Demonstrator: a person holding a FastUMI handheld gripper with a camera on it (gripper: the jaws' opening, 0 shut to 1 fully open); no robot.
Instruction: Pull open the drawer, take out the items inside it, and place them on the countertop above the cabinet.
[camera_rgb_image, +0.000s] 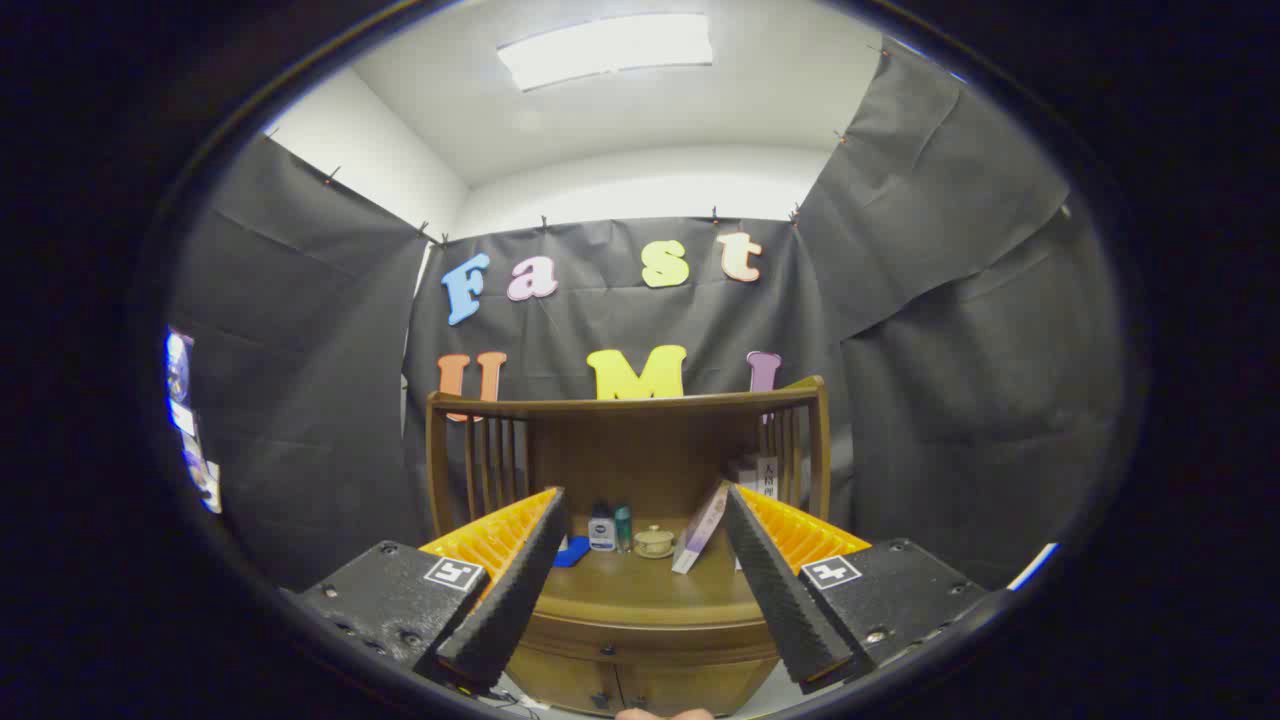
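Fingers spread and holding nothing, the gripper (640, 590) faced the wooden cabinet (640, 640), whose drawer (640, 632) beneath the countertop (640, 590) looked closed, so a low, square approach to its front would probably serve best.

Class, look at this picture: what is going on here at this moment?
A person's hand-held gripper faces a wooden cabinet, fingers spread open and holding nothing. The drawer under the countertop looks closed, so the task has hardly begun. On the countertop beyond the fingers stand a small bottle, a lidded cup on a saucer, a blue item and a leaning box.
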